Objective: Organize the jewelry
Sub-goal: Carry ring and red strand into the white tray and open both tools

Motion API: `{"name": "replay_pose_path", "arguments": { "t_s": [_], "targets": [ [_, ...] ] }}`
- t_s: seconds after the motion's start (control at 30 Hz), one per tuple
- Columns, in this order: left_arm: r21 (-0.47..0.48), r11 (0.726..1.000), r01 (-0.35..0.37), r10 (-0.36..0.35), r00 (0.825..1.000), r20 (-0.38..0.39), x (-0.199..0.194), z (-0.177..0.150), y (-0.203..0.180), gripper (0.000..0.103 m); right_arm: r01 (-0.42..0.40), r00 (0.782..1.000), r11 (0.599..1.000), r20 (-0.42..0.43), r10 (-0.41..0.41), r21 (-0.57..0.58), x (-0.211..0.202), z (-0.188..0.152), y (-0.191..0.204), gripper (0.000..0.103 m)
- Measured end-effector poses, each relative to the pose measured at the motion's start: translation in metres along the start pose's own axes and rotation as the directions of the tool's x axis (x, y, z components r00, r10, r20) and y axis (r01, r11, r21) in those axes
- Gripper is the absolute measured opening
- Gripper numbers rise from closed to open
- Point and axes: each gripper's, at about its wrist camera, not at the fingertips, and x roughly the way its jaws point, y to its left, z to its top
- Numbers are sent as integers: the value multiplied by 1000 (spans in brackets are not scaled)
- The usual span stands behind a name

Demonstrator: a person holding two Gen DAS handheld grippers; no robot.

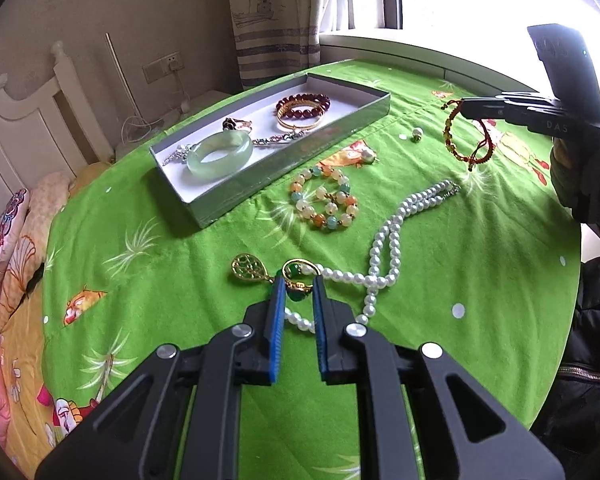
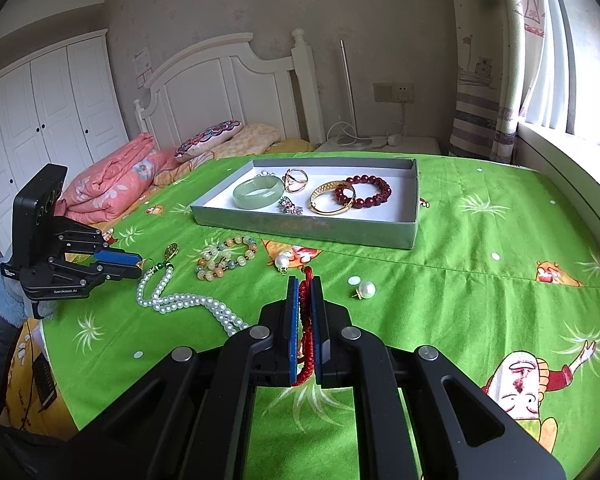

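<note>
Right gripper clamped on a red cord bracelet with gold beads, hanging in a loop.

Green printed cloth over a round counter. Lying directly on it: grey open box toward the far side, multicoloured bead bracelet near its front wall, white pearl necklace nearer, gold filigree pendant beside that, two loose pearl earrings apart on the cloth.
</note>
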Motion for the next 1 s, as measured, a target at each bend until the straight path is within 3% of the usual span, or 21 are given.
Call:
{"name": "replay_pose_path", "arguments": {
  "t_s": [0.37,0.6,0.83,1.0],
  "targets": [
    [-40,999,22,-19,996,85,7,73,20,13,28,999,999,16,-28,-20,24,47,-16,8],
    [-163,986,40,-20,992,122,47,132,40,13,12,999,998,30,-14,65,53,89,-45,8],
    [-324,946,-20,47,996,77,105,174,58,13,24,1000,985,-15,-21,173,95,109,-75,8],
    [-334,938,-98,95,995,-26,150,191,53,13,32,997,979,-79,-17,200,119,102,-84,8]
  ]
}}
